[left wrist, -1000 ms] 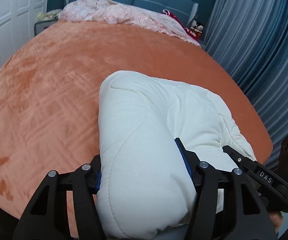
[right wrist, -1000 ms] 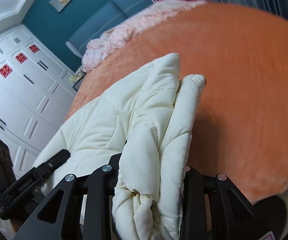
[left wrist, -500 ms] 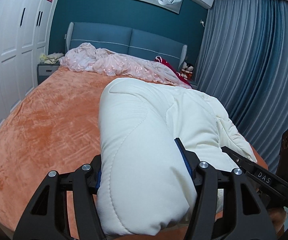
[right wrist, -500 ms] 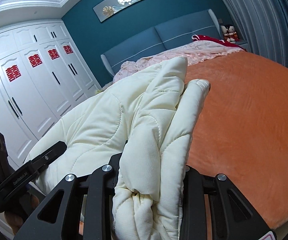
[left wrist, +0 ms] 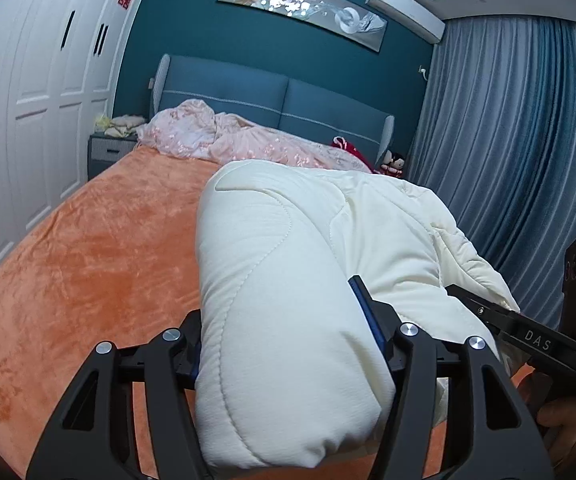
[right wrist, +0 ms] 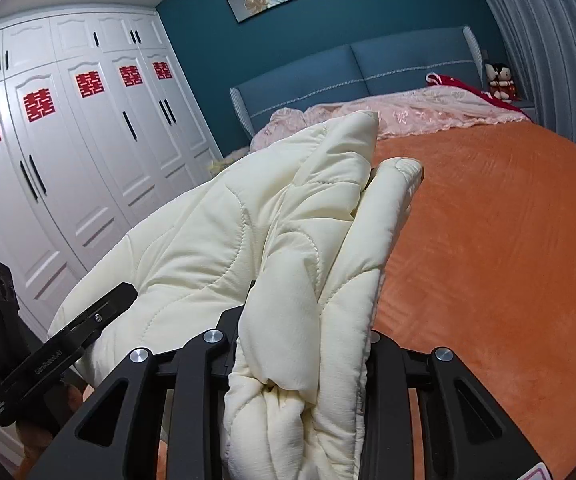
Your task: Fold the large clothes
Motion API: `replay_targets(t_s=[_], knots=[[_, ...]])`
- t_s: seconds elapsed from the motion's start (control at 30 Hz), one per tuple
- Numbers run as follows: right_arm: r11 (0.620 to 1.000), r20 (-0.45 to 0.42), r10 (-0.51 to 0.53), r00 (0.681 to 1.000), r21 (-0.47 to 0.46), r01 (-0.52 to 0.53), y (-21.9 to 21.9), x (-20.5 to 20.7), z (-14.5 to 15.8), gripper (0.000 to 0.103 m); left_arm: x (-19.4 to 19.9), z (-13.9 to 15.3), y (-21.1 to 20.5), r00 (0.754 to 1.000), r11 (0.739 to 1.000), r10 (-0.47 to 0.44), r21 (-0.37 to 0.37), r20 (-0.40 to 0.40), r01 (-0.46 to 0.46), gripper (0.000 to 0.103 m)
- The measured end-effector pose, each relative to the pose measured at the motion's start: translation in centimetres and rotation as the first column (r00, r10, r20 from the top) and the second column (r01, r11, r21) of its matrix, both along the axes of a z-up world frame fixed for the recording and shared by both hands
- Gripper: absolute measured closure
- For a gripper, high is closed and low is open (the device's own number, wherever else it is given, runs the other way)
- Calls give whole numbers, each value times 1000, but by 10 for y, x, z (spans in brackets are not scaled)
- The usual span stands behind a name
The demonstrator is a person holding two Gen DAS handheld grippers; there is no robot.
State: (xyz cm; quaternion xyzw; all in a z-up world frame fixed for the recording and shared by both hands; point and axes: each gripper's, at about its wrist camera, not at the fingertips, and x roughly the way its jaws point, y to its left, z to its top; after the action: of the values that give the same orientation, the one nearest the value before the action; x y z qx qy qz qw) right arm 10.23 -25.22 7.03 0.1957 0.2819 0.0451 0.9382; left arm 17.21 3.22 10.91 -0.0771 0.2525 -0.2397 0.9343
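Observation:
A cream quilted padded garment (left wrist: 288, 264) hangs lifted above the orange bedspread (left wrist: 88, 264). My left gripper (left wrist: 284, 320) is shut on a thick rolled fold of it, and the padding bulges out between the black fingers. In the right wrist view my right gripper (right wrist: 304, 344) is shut on a bunched edge of the same garment (right wrist: 216, 240). The stretch between the two grips sags. Each view shows the other gripper off to the side: the right one (left wrist: 528, 340) at the lower right, the left one (right wrist: 68, 344) at the lower left, both held by a hand.
The bed has a blue padded headboard (left wrist: 280, 108) and a crumpled pink blanket (left wrist: 248, 140) at its far end. White wardrobe doors (right wrist: 88, 152) run along the left. Grey-blue curtains (left wrist: 520, 140) hang on the right. A nightstand (left wrist: 108, 152) stands at the bed's far left corner.
Both grippers have risen and tilted upward with the garment, so the headboard, wall and wardrobe came into view. The right gripper has also rolled. Neither grip has changed.

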Motion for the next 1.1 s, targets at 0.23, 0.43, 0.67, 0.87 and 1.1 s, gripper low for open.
replay_targets(t_s=[0.23, 0.43, 0.67, 0.87, 1.1], knots=[[999, -239, 17, 971, 42, -7, 14, 23, -111, 73, 26, -118, 10, 976, 997, 44, 69, -215, -30, 46], [991, -299, 14, 954, 128, 26, 14, 4, -156, 62, 7, -169, 22, 957, 992, 77, 121, -280, -44, 35], [996, -379, -12, 925, 74, 44, 9, -24, -116, 49, -1, -151, 31, 922, 970, 183, 217, -342, -113, 27], [995, -309, -51, 950, -96, 22, 17, -59, -50, 89, -26, -96, 25, 913, 941, 246, 307, -325, -144, 30], [973, -375, -2, 927, -215, -85, 54, -37, -48, 103, -25, -84, -6, 892, 933, 240, 345, -382, -103, 60]])
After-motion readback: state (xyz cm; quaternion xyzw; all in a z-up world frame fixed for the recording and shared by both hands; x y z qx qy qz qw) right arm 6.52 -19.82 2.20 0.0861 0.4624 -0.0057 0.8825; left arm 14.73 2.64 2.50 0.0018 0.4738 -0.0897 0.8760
